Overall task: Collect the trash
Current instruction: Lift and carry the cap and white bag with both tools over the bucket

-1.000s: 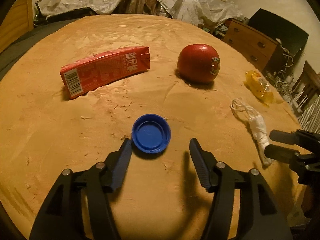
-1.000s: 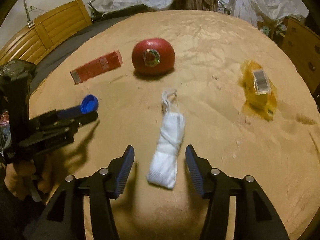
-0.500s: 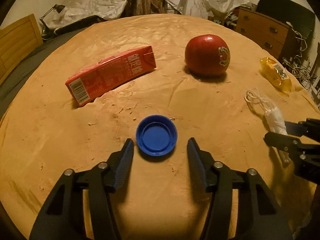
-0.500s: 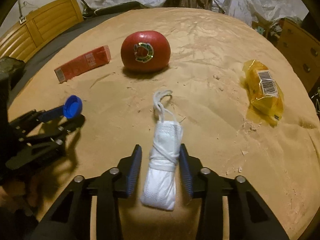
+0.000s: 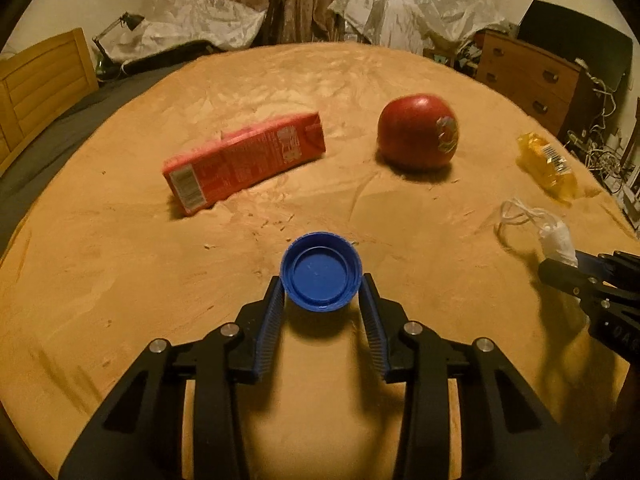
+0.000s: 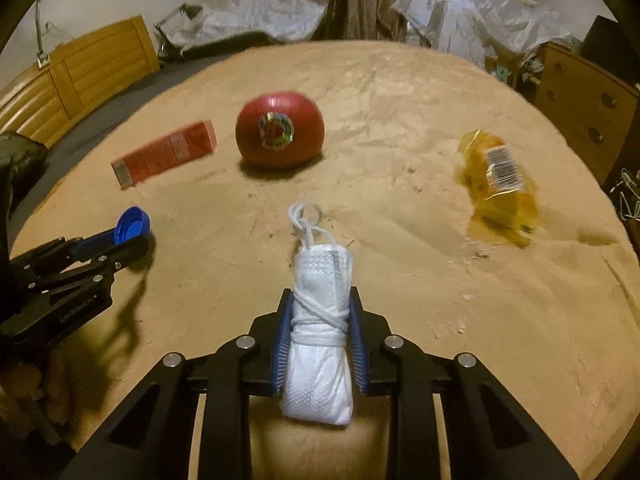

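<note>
Right wrist: left claw [image 6: 132, 236] seemingly reads "GenRobot.AI".

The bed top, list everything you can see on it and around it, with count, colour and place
blue cap: 1, blue, front left, between left jaws
rolled mask: 1, white, front centre, between right jaws
carton: 1, red, lying far left
apple: 1, red, far centre
wrapper: 1, yellow, far right
blanket: 1, tan, under all
dresser: 1, brown, right background
left gripper: 1, black, jaws have just been closing on cap
right gripper: 1, black, jaws have just been closing on mask
</note>
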The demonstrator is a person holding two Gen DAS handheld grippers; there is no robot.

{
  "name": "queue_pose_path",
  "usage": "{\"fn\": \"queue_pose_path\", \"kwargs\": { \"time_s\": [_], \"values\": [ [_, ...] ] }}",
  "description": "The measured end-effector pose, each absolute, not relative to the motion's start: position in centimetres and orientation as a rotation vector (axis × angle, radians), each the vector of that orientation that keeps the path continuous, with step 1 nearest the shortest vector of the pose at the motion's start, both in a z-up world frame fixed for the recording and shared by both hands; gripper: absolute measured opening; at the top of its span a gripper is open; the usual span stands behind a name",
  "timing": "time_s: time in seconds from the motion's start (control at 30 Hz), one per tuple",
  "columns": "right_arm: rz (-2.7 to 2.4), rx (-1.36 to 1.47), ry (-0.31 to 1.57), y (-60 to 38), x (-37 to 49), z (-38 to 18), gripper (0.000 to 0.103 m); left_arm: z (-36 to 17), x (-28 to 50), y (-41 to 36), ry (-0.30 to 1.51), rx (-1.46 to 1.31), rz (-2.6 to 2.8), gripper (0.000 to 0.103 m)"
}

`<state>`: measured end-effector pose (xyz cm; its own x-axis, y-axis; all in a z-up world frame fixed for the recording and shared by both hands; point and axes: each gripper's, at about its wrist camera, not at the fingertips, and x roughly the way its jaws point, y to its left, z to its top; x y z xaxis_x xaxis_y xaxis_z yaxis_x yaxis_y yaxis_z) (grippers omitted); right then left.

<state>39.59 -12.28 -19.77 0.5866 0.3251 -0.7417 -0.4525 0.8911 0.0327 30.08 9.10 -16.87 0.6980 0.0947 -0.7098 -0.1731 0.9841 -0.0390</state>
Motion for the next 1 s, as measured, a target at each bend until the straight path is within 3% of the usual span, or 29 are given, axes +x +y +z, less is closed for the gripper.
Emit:
{"fn": "queue_pose_path", "kwargs": {
  "time_s": [0.67, 1.0],
  "values": [
    [0.425, -0.037, 0.370, -18.1, 18.9, -7.6, 0.027, -2.8, 14.3, 1.7, 0.348, -0.038, 0.128, 0.037],
    [0.398, -0.008, 0.217, -20.0, 11.7, -5.1, 0.027, -1.7, 10.9, -0.5, 0.239, -0.032, 0.157, 0.037]
  ]
}}
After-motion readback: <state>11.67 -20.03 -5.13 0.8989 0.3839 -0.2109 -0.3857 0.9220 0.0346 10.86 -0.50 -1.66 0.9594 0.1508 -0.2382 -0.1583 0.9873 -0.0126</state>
